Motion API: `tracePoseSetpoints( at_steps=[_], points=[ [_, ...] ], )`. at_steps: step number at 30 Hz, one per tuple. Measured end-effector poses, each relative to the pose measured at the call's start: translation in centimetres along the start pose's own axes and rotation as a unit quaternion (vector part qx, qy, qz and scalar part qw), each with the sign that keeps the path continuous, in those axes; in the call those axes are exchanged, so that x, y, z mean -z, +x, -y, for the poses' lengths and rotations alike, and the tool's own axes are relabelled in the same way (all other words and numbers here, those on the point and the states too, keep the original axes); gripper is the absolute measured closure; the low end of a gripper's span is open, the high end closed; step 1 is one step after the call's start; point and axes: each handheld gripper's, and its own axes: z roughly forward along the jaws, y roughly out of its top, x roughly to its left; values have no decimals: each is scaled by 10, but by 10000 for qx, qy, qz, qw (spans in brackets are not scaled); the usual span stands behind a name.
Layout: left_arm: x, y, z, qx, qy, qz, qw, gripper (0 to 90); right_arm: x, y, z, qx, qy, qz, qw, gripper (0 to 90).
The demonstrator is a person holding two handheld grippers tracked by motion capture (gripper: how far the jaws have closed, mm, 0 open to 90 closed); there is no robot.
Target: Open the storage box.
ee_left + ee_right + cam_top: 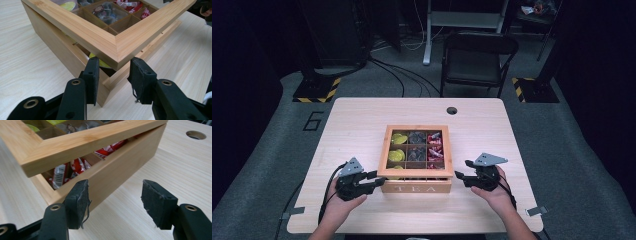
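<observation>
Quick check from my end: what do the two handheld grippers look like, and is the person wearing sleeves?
Both the left gripper and right gripper are black, each topped with a grey three-cornered plate and trailing a black cable. Their jaws are flat black blocks with frayed pads and brass-coloured rivet holes. The forearms show no sleeves.

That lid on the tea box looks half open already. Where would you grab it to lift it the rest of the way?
Grip the lid by its raised front rail, near the two front corners, coming from the person's side. A gap shows there between lid and tea box, and the rail is flat and thin enough for jaws. The left gripper already straddles one corner; the right gripper waits open beside the other.
</observation>
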Motion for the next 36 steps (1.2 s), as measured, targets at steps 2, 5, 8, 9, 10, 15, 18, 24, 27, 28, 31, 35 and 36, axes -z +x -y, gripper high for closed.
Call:
tracePoseSetpoints(
  at_steps=[2,5,8,9,10,15,18,24,27,28,31,35,36],
  points=[
    [1,0,-2,-8,-13,-10,10000,604,1,2,-1,-43,-42,-75,10000,382],
    [2,1,-6,40,-14,42,10000,603,2,4,-4,-6,-73,-177,9998,383],
    [3,2,-8,56,-60,22,10000,603,4,7,-7,-5,-81,-230,9997,388],
    [4,2,-9,64,-50,38,10000,603,4,8,-8,-20,-61,-254,9997,392],
    [4,2,-9,75,-37,46,10000,603,5,9,-9,-5,-58,-264,9996,395],
    [5,2,-13,56,-13,23,10000,601,9,13,-16,-70,-21,-298,9995,403],
    [6,3,-15,77,14,43,10000,600,12,17,-20,-107,-45,-410,9991,403],
    [7,4,-19,77,7,44,10000,600,15,27,-25,-44,-14,-456,9989,407],
    [7,3,-19,73,29,34,10000,600,17,30,-27,-12,-102,-479,9988,410],
    [7,3,-19,70,33,29,10000,601,17,30,-28,-6,-129,-498,9987,416],
    [7,3,-19,65,37,35,10000,601,19,32,-31,93,-148,-488,9987,430],
    [9,4,-22,61,10,27,10000,599,21,35,-36,166,-183,-495,9985,448],
    [9,4,-22,61,10,27,10000,599,22,35,-37,172,-201,-529,9982,458]
  ],
)
